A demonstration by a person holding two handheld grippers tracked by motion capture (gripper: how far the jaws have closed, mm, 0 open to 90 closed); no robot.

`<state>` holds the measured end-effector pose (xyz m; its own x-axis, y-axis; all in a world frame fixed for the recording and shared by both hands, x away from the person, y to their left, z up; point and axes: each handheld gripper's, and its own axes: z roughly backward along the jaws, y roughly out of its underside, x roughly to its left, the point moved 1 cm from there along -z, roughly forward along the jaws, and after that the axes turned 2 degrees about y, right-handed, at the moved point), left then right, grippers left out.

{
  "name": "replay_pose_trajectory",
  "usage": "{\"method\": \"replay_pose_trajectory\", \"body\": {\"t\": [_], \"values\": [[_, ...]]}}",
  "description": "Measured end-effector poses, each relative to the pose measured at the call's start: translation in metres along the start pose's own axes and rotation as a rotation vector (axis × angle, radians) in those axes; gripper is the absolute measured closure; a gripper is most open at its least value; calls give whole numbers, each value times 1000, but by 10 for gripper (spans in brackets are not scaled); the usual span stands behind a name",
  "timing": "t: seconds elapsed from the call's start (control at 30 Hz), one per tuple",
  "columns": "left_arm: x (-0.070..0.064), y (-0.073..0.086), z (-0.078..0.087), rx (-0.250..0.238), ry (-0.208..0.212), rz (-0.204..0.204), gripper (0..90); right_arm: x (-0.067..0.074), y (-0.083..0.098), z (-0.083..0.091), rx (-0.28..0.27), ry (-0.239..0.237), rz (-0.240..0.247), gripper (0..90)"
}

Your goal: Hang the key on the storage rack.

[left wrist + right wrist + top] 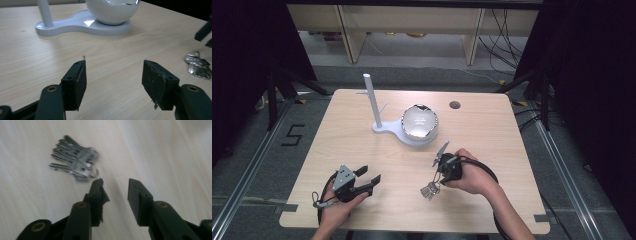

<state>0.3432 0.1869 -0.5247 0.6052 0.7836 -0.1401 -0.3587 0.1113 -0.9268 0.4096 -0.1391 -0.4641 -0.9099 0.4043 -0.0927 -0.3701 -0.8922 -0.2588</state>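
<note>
Right gripper (115,183): jaws part open with bare table between them, nothing held. In the right gripper view they rise from the bottom centre of the frame, and the bunch of keys (73,161) lies flat on the wood in the upper left, just beyond the tip of the left-hand jaw; whether that tip touches the key ring cannot be told, as the picture is blurred. In the high view this gripper (439,172) sits lower right of centre, held in the person's right hand (469,177), and the keys (429,190) lie on the table just below and to its left.

Left gripper (115,72): jaws wide apart, nothing between them but bare wood. In the high view it (369,175) is at lower left, held in the left hand (337,207), resting near the front edge of the table (362,150), well apart from the keys. In the left gripper view the keys (198,66) show at the right edge of the frame.

Farther out, at the centre of the high view, a white stand (384,127) carries an upright post (372,100) at its left end and a rounded bowl (419,122) at its right end. The same stand (75,25) crosses the top of the left gripper view, the bowl (112,12) sitting on it. Both are well apart from the keys and the grippers.
</note>
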Motion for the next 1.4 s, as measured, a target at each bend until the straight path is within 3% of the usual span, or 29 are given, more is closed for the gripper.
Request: {"method": "replay_pose_trajectory", "body": {"t": [0.03,0.1,0.13,0.23,0.27,0.3,0.33,0.37,0.4,0.43,0.53,0.6,0.67,0.7,0.73,0.77,0.9,0.93,1.03,1.07,1.1,1.13,1.23,1.27,1.37,1.4], "values": [[-3,-2,0,15,12,-6,360,-4,9,2,-49,13,-33,638],[-6,-5,1,29,27,-1,353,-9,39,4,-132,51,-152,610],[-8,-6,0,30,47,12,353,-9,39,4,-132,51,-152,610],[-11,-11,1,48,49,34,349,-16,72,3,-201,87,-278,591],[-12,-13,1,65,37,37,346,-18,82,2,-232,113,-329,584],[-13,-15,1,76,35,43,348,-24,103,3,-284,159,-418,580],[-14,-16,1,90,41,45,348,-24,103,3,-284,159,-418,580],[-16,-18,1,112,47,52,348,-24,109,3,-297,156,-474,576],[-17,-19,-1,129,66,53,348,-27,120,2,-318,175,-515,572],[-19,-22,-2,153,75,55,348,-30,127,1,-355,214,-528,569],[-29,-29,-9,227,124,58,335,-33,141,1,-417,264,-598,552],[-39,-36,-18,297,169,30,325,-38,148,-3,-489,306,-604,532],[-44,-40,-21,326,182,15,322,-40,149,-5,-510,305,-607,530],[-46,-44,-23,363,192,-19,317,-39,151,-5,-511,300,-624,529],[-52,-50,-28,401,210,-56,313,-36,152,-10,-548,309,-662,525],[-52,-50,-28,401,210,-56,311,-36,152,-10,-548,309,-662,525],[-62,-62,-37,480,247,-110,308,-36,154,-14,-555,291,-647,513],[-65,-65,-40,497,247,-123,308,-31,151,-16,-579,303,-723,512],[-74,-75,-53,556,269,-189,307,-35,156,-17,-559,338,-672,506],[-74,-75,-53,556,269,-189,306,-35,156,-17,-559,338,-672,506],[-74,-78,-55,606,281,-221,306,-34,155,-16,-553,324,-691,504],[-81,-79,-63,621,281,-199,302,-34,155,-15,-553,339,-681,502],[-88,-81,-72,664,284,-234,302,-32,154,-14,-550,339,-704,499],[-94,-81,-78,697,288,-226,296,-31,153,-14,-563,328,-721,500],[-101,-83,-87,730,291,-211,294,-32,155,-14,-567,331,-705,500],[-103,-87,-92,799,285,-255,291,-30,154,-13,-558,326,-720,498]]}}
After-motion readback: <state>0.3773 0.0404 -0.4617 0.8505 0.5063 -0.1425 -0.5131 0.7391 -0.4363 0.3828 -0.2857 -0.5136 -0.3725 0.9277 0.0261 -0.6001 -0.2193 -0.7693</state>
